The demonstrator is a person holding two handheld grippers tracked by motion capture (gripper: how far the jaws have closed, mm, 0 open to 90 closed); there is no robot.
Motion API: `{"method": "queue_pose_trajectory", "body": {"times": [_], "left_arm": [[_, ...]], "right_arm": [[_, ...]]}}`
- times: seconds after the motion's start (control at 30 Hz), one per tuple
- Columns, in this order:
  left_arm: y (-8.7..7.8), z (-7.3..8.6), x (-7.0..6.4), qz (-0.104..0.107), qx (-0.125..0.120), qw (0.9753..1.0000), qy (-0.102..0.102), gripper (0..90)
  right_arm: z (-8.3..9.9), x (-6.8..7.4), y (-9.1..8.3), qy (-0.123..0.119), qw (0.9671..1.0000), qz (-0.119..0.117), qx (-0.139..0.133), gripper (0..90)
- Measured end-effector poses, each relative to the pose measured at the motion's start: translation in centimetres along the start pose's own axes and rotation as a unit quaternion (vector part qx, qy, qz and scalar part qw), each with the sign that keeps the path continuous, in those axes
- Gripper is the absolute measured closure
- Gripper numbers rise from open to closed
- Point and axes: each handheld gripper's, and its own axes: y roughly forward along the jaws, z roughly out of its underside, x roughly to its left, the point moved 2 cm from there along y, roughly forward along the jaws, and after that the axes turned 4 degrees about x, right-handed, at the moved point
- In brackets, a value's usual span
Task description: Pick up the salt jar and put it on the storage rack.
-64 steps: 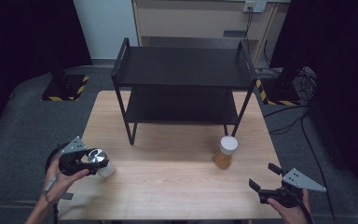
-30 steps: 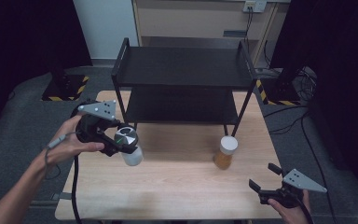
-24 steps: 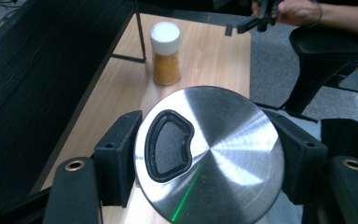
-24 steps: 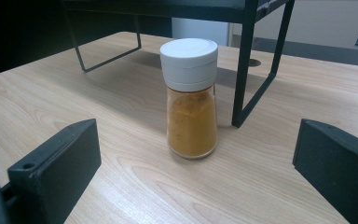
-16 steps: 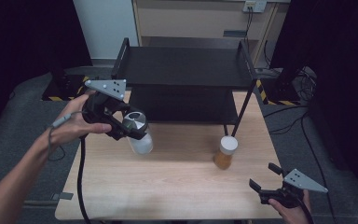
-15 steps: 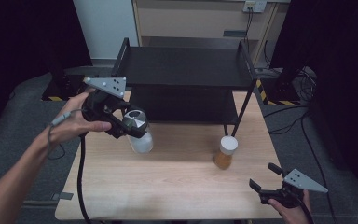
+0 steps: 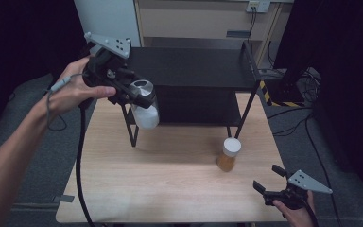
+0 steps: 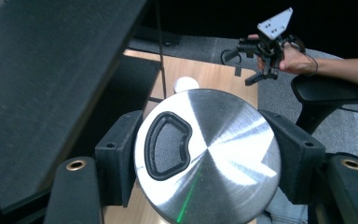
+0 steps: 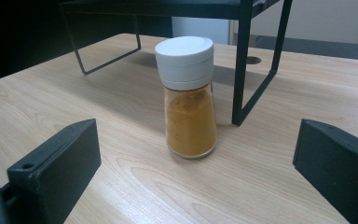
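The left gripper [image 7: 139, 97] is clamped on a shaker [image 7: 144, 106] with a metal lid [image 8: 207, 156], jaws pressed against both sides of the lid. It holds the shaker in the air at the front left corner of the black shelf rack [image 7: 194, 66], a position that suits placing it on a shelf. The right gripper [image 7: 270, 180] rests wide open and empty near the table's [image 7: 170, 189] front right corner, aimed at the spice jar [image 9: 188, 98], which stands upright beside a rack leg. The table is pale wood; the floor is grey carpet and the surroundings are dark.
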Motion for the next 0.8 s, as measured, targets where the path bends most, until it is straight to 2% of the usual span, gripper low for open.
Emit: {"method": "queue_pose_trajectory", "body": {"times": [0.3,0.6,0.67,0.7,0.77,0.8], "left_arm": [[-1.0,-2.8,1.6,-0.031,-0.003,0.9993,-0.019,32.8],[-0.2,-4.2,4.4,-0.075,-0.013,0.9953,-0.06,32.8],[0.0,-4.3,5.0,-0.093,-0.016,0.9928,-0.074,32.8],[0.2,-4.2,5.2,-0.107,-0.019,0.9907,-0.082,32.9],[0.4,-4.1,5.8,-0.129,-0.025,0.9857,-0.105,32.9],[0.5,-4.0,6.0,-0.143,-0.03,0.9824,-0.117,32.9]], "right_arm": [[0.1,-0.2,0.1,0.007,1.0,-0.002,0.0,1.1],[0.3,-0.4,0.0,0.017,0.9998,-0.005,-0.003,1.1],[0.3,-0.4,0.0,0.016,0.9998,-0.005,-0.004,1.0],[0.3,-0.4,0.0,0.016,0.9998,-0.006,-0.005,1.0],[0.3,-0.4,0.0,0.018,0.9998,-0.006,-0.005,1.0],[0.4,-0.4,0.0,0.018,0.9998,-0.006,-0.004,1.0]]}}
